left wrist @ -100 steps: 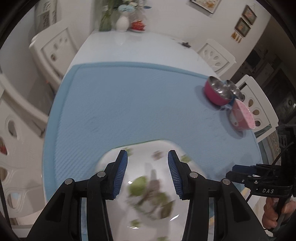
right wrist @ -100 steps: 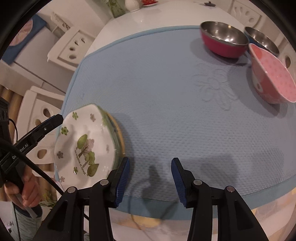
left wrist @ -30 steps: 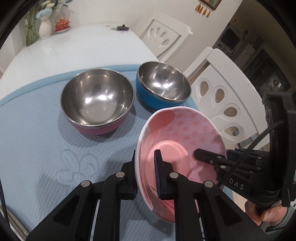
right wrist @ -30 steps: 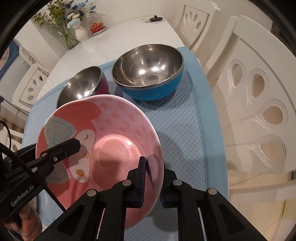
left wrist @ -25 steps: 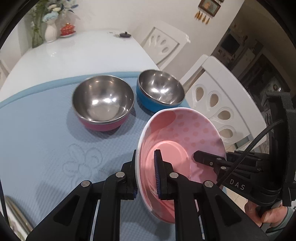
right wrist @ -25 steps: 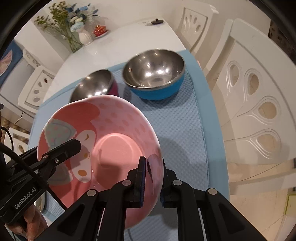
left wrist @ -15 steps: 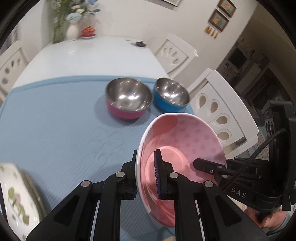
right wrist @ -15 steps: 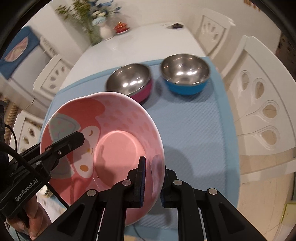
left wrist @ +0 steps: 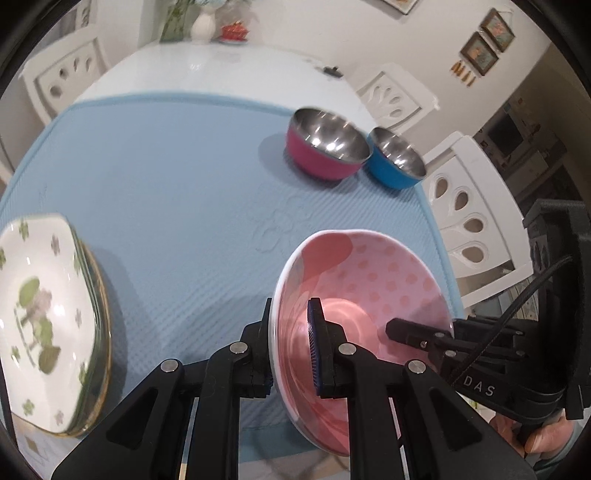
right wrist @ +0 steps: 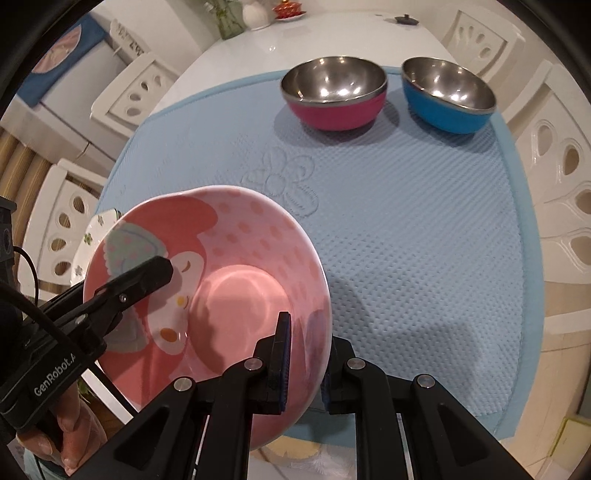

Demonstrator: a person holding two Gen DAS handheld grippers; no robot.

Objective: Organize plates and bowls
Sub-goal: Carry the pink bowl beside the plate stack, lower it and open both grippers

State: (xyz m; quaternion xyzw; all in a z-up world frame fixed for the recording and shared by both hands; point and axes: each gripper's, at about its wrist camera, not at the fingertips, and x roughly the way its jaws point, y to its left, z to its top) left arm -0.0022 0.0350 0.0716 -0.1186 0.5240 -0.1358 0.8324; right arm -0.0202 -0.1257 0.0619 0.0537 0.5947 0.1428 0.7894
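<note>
1. A white tabletop [left wrist: 221, 70] stands among white chairs with cut-out backs [left wrist: 476, 206], its near part covered by a pale blue textured mat [left wrist: 177, 192] with a flower pressed into it; a white vase [left wrist: 202, 24] and a small red dish [left wrist: 234, 30] sit at the far end, framed pictures [left wrist: 487, 40] hang on the wall
2. The pink bowl [left wrist: 369, 280], dotted inside and printed with a cartoon face, is held tilted in the air over the near edge of the mat, carried between both tools
3. The left hand-held gripper [left wrist: 291, 350] is clamped on the bowl's left rim, one blue pad inside and the other finger outside the wall
4. The right hand-held gripper [right wrist: 304, 363] pinches the opposite rim the same way, its pads closed tight on the wall
5. A person's fingers [right wrist: 70, 439] show wrapped round the left tool's handle in the right wrist view
6. At the far right of the mat stand two steel-lined bowls just beside each other, upright: a magenta bowl [right wrist: 334, 98] and a blue bowl [right wrist: 448, 99], well apart from the pink one
7. At the left edge of the mat lies a stack of white plates [left wrist: 44, 317] with green clover and tree prints, gold-rimmed, blurred in the left wrist view; only a sliver peeps from behind the pink bowl in the other view
</note>
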